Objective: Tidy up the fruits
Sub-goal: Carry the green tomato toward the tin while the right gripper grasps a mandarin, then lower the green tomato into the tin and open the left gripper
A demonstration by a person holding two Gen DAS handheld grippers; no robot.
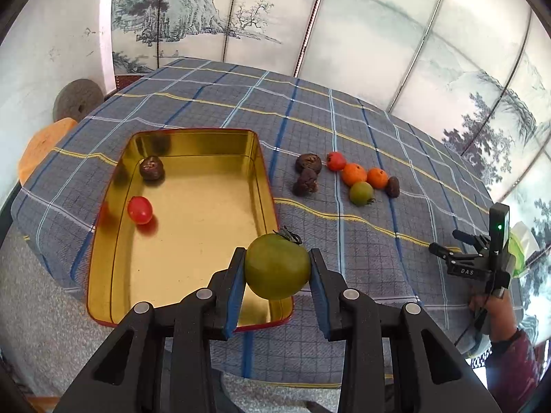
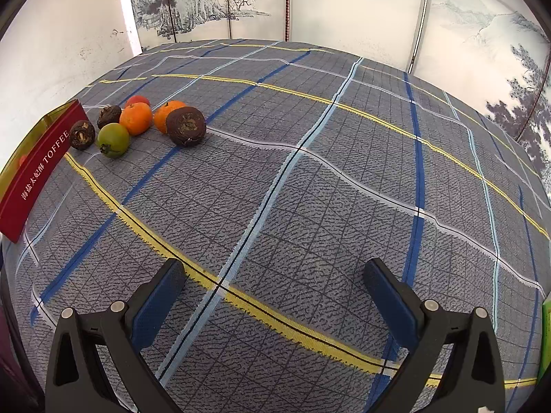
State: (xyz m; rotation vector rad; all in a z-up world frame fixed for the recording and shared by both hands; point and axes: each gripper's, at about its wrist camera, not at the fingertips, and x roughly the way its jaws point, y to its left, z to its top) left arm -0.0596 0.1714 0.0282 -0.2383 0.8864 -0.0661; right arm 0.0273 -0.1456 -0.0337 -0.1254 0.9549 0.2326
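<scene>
My left gripper (image 1: 277, 268) is shut on a green tomato (image 1: 277, 266) and holds it above the near right corner of the gold tin (image 1: 193, 241). The tin holds a red tomato (image 1: 140, 210) and a brown fruit (image 1: 151, 168). On the cloth to the right lie brown fruits (image 1: 308, 162), a red tomato (image 1: 335, 161), two oranges (image 1: 354, 174) and another green tomato (image 1: 361, 193). My right gripper (image 2: 273, 296) is open and empty over bare cloth; it also shows in the left wrist view (image 1: 458, 247). The same fruit group (image 2: 136, 118) sits at its far left, beside the tin's red wall (image 2: 41, 168).
The table is covered with a blue-grey checked cloth (image 2: 310, 172). A painted folding screen (image 1: 344, 34) stands behind it. An orange cushion (image 1: 41, 148) and a round stone (image 1: 77, 99) are off the table's left edge. A green packet (image 2: 546, 337) lies at the right edge.
</scene>
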